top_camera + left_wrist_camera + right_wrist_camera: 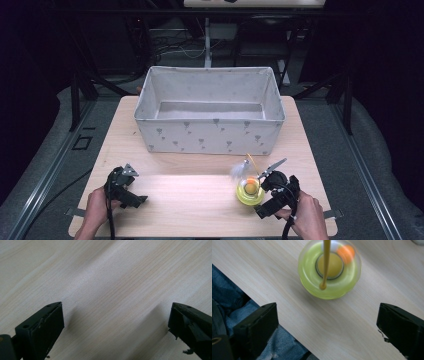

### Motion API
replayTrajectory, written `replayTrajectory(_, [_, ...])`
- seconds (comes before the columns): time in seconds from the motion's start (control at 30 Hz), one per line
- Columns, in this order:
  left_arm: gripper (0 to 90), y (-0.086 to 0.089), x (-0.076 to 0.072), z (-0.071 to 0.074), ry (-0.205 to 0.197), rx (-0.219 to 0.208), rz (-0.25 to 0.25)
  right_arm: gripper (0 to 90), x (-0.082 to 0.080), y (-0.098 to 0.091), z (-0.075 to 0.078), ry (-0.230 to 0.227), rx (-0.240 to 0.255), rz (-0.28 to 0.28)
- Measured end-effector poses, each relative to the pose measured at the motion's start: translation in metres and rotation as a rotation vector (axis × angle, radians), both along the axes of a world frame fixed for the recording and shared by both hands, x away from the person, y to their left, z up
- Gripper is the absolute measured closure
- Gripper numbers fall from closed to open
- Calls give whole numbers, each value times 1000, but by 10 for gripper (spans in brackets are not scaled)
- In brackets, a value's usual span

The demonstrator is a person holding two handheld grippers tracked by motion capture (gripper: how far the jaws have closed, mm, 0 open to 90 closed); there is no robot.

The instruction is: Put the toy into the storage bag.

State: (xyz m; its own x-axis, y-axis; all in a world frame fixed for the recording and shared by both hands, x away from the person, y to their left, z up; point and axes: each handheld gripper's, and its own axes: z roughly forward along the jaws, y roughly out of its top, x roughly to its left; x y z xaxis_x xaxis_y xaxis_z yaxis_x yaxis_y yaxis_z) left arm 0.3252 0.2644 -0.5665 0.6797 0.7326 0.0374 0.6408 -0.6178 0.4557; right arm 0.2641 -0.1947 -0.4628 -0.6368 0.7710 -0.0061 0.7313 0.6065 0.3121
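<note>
Plainly, toy [329, 270]: glossy yellow-green ring, orange stick, sitting on pale woodgrain bench [200, 200].
Right hand-held gripper [327, 322]: gaping wide, holding nothing.
Left hand-held gripper [116, 322]: likewise gaping, empty.

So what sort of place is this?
Probably a recording lab or workshop: a wooden table inside a dark metal frame, cables on the floor, and a person holding tongs beside a fabric bin.
</note>
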Motion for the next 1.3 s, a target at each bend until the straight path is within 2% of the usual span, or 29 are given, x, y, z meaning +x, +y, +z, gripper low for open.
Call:
replayTrajectory(0.13, [3, 0, 0, 0, 1, -1, -2, 0, 1, 4, 6, -18, 17, 9])
replayTrajectory(0.27, [3, -1, 1, 0, 0, -4, 1, 0, 4, 7, 11, -22, 28, 15])
replayTrajectory(0.33, [3, -1, 1, 0, 0, -3, 1, 10, 6, 10, 15, -39, 38, 15])
replayTrajectory(0.4, [3, -1, 1, 0, 0, -3, 0, 215, 8, 12, 20, -49, 42, 17])
replayTrajectory(0.43, [3, -1, 1, 0, 1, -3, 1, 229, 9, 13, 22, -51, 49, 16])
replayTrajectory(0.5, [3, -1, 1, 0, 2, -3, 0, 324, 12, 15, 26, -53, 38, 18])
replayTrajectory(0.7, [3, -1, 1, -1, 4, -6, 0, 485, 15, 24, 39, -44, -12, 57])
replayTrajectory(0.8, [4, -1, 1, 0, 2, -2, -1, 558, 17, 28, 45, -41, -56, 66])
replayTrajectory(0.87, [4, -1, 1, 0, 2, -1, -1, 611, 18, 30, 49, -39, -51, 65])
replayTrajectory(1.03, [4, -2, 1, -1, 4, -6, 3, 702, 21, 31, 55, -33, -85, 75])
replayTrajectory(1.23, [5, -1, 1, -1, 3, -7, -1, 824, 25, 33, 56, -14, -90, 96])
replayTrajectory(1.27, [5, -1, 1, -1, 3, -7, -1, 870, 27, 34, 57, -15, -100, 101])
replayTrajectory(1.3, [5, -1, 1, -1, 4, -4, 0, 873, 28, 34, 58, -5, -97, 101])
